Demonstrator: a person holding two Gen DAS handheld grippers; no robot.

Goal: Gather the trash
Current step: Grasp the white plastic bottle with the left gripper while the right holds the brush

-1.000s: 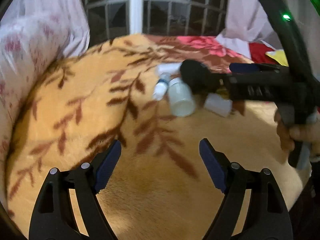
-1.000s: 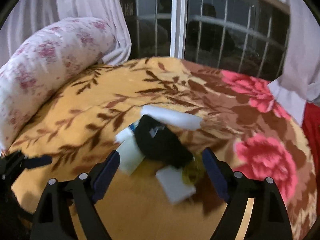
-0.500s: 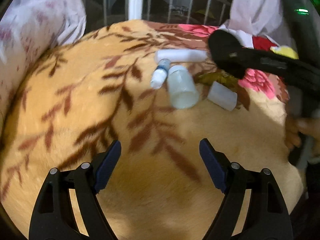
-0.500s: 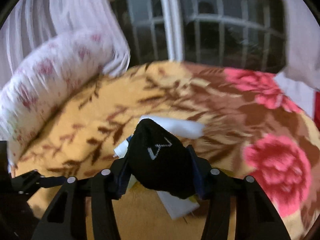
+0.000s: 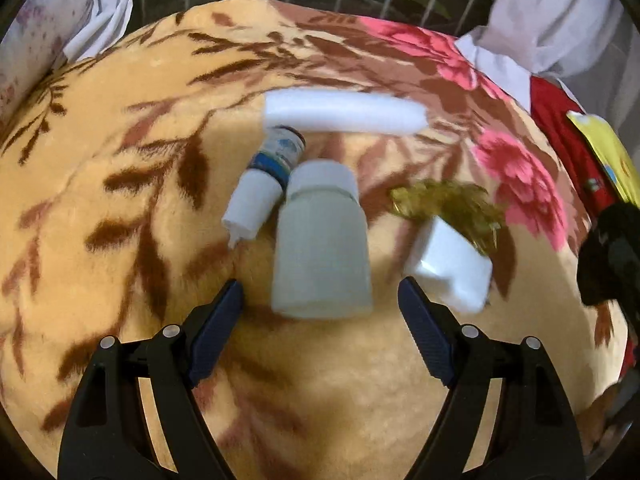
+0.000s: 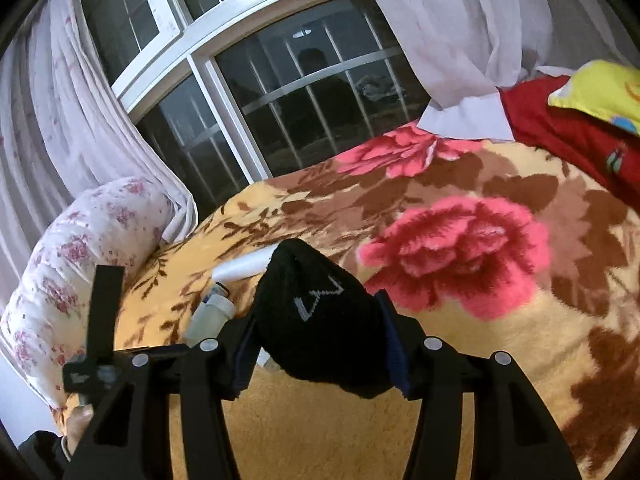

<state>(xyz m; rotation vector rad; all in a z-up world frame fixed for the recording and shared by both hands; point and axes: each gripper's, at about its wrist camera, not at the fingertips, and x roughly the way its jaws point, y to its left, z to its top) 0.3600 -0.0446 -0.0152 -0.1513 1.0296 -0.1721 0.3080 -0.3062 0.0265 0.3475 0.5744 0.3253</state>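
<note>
Gripping a black sock [image 6: 320, 332], the right gripper [image 6: 320, 344] has its two pads pressed on both sides of the fabric, and the sock bulges out in front of the fingers and also hangs a little below them. A small grey zigzag mark is visible on the sock. By the reading the jaws are opening a little at this moment, but the sock is between them and the pads touch it. The sock is held above the blanket [image 6: 460, 360], not lying on it; in the left wrist view only a dark blurred part of it [image 5: 612, 256] appears at the right edge.

The left gripper [image 5: 320, 312] is released, with its jaws standing wide apart and nothing pressed by them. It points down at the remaining trash on the orange flowered blanket [image 5: 120, 200]. A translucent white plastic jar [image 5: 322, 248] lies on its side, its base just in front of the gap between the blue pads [image 5: 216, 332]. Beside the jar, touching it on the left, lies a small dropper bottle [image 5: 266, 178] with a blue label and white cap. Behind both is a long white foam piece [image 5: 344, 114], lying across. To the right of the jar is a small white box [image 5: 448, 268], and a crumpled golden wrapper [image 5: 444, 204] lies just behind it, seemingly touching it.

A floral pillow [image 6: 80, 248] rests at the left edge of the bed, under the curtain [image 6: 60, 128]. The barred window [image 6: 288, 92] is dark.
</note>
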